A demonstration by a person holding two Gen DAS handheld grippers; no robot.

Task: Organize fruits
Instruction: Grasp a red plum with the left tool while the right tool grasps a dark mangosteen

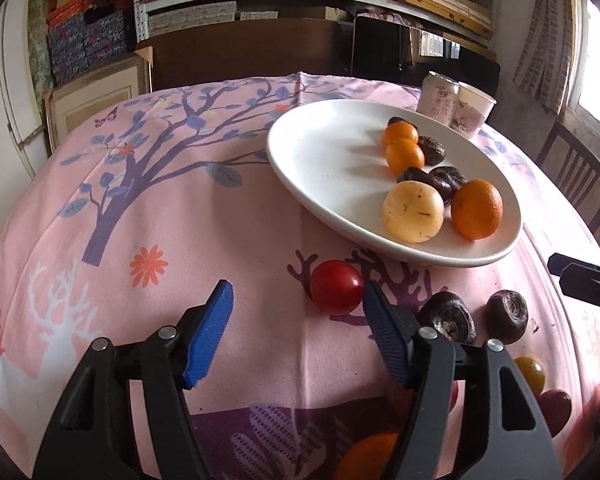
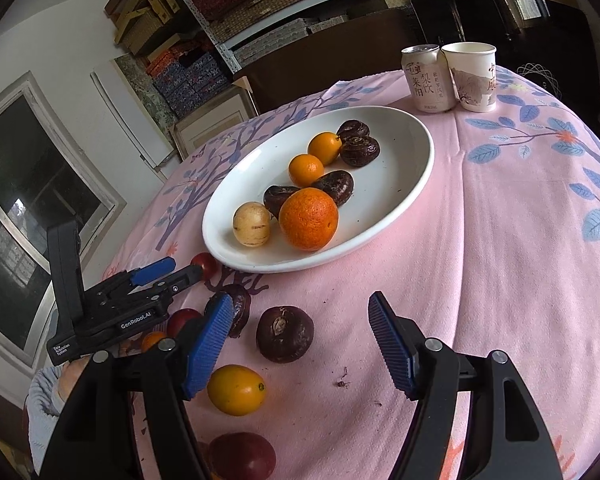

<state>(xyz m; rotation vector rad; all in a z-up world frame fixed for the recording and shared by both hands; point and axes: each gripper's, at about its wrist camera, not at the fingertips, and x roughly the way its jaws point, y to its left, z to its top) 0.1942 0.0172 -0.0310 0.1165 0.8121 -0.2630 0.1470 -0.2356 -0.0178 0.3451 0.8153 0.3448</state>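
Note:
A white oval plate (image 1: 324, 152) (image 2: 396, 184) holds oranges (image 1: 477, 209) (image 2: 309, 218), a pale yellow fruit (image 1: 413, 212) (image 2: 251, 224) and several dark brown water chestnuts (image 2: 359, 150). My left gripper (image 1: 296, 312) (image 2: 180, 270) is open; a red cherry tomato (image 1: 336, 287) (image 2: 205, 264) lies just beyond its right fingertip. Two loose dark chestnuts (image 1: 506, 316) (image 2: 285, 334) lie on the cloth. My right gripper (image 2: 300, 320) is open and empty above the cloth, near a chestnut and a yellow kumquat (image 2: 236, 389).
A pink patterned tablecloth (image 1: 180, 216) (image 2: 500, 240) covers the table. A drink can (image 2: 427, 78) (image 1: 436, 98) and a paper cup (image 2: 473, 76) (image 1: 473, 110) stand behind the plate. More red and orange fruits (image 2: 242, 456) lie at the near edge. A chair (image 1: 576, 176) stands right.

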